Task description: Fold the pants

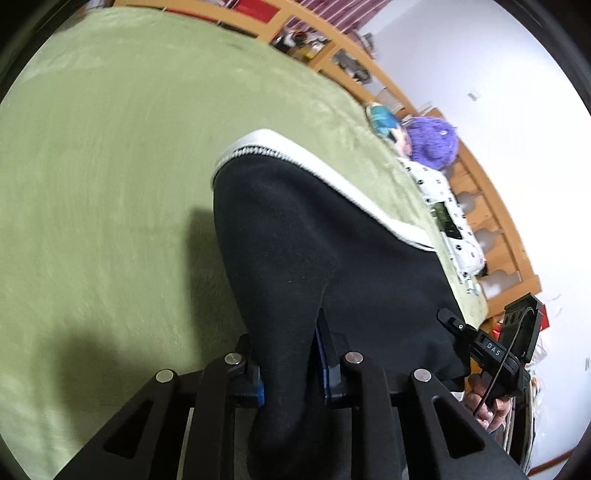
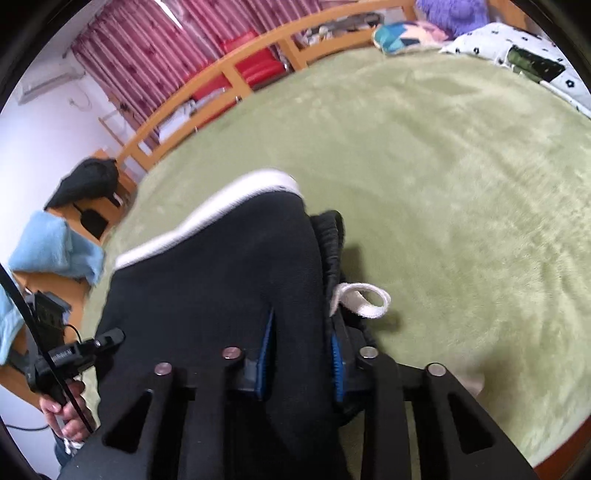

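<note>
Black pants (image 1: pixel 314 240) with a white side stripe (image 1: pixel 332 177) hang over a green blanket (image 1: pixel 110 166). My left gripper (image 1: pixel 291 354) is shut on a bunch of the black fabric, lifted above the bed. My right gripper (image 2: pixel 301 350) is shut on the pants (image 2: pixel 221 266) near the waistband, where a white drawstring loop (image 2: pixel 364 299) sticks out. The other gripper shows at the right edge of the left wrist view (image 1: pixel 480 343) and at the left edge of the right wrist view (image 2: pixel 74 350). The pants' lower part is hidden behind the grippers.
The green blanket (image 2: pixel 443 184) covers a bed with a wooden rail (image 2: pixel 236 77). A spotted pillow (image 2: pixel 524 55), a purple plush (image 1: pixel 432 142) and a blue cushion (image 2: pixel 399 35) lie at the bed's head. A blue towel (image 2: pixel 51 247) and a black bag (image 2: pixel 88 181) sit beside the bed.
</note>
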A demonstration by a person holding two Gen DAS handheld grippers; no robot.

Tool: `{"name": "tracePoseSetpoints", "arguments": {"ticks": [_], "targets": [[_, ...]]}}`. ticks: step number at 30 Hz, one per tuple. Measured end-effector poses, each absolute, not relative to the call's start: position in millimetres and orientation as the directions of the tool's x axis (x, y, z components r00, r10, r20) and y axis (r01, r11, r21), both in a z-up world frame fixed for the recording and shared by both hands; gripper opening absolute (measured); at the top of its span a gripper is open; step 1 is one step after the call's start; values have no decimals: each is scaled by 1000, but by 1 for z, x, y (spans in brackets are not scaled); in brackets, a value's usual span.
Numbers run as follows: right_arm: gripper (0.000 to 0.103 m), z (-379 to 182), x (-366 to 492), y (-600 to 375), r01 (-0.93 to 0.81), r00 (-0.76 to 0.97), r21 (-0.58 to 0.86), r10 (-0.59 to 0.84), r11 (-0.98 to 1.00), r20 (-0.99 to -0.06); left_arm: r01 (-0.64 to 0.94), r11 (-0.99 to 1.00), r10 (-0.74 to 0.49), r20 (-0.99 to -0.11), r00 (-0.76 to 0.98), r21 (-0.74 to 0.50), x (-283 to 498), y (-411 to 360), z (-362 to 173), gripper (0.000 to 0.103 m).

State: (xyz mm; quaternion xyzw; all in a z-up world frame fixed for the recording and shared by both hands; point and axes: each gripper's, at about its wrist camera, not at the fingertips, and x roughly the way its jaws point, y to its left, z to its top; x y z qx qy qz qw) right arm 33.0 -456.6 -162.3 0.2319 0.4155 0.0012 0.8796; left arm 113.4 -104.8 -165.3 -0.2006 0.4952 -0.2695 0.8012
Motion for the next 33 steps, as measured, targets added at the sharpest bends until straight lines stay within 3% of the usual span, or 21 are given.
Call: {"name": "tracePoseSetpoints", "arguments": {"ticks": [3, 10, 17, 21, 22, 26, 29, 31, 33], "targets": [[23, -146, 34, -429, 184, 665, 376, 166, 908, -728, 237, 780, -622, -673, 400, -579, 118, -82, -143, 18], [21, -135, 57, -347, 66, 691, 488, 313, 870, -652, 191, 836, -534, -682, 501, -514, 133, 14, -102, 18], [22, -167, 104, -248, -32, 619, 467, 385, 883, -685, 81, 887, -431, -753, 497, -454, 153, 98, -137, 20], [51, -180, 109, -241, -9, 603, 313, 255, 950, -756, 4, 912, -371, -823, 431, -409, 155, 112, -179, 36], [53, -180, 105, -243, 5, 597, 288, 228, 958, -769, -8, 925, -336, -829, 448, -379, 150, 112, -179, 39], [53, -152, 74, -240, 17, 645, 184, 130, 983, -753, 2, 964, -227, -817, 529, -266, 119, 108, -156, 45], [53, -135, 54, -221, -38, 701, 142, 128, 989, -702, 72, 961, -260, -781, 568, -268, 94, 89, -133, 48], [51, -130, 37, -202, -103, 733, 106, 147, 989, -664, 127, 958, -280, -744, 607, -257, 75, 75, -119, 59], [51, -136, 22, -183, -180, 741, 82, 191, 980, -643, 185, 958, -288, -726, 625, -221, 51, 54, -121, 61]]}}
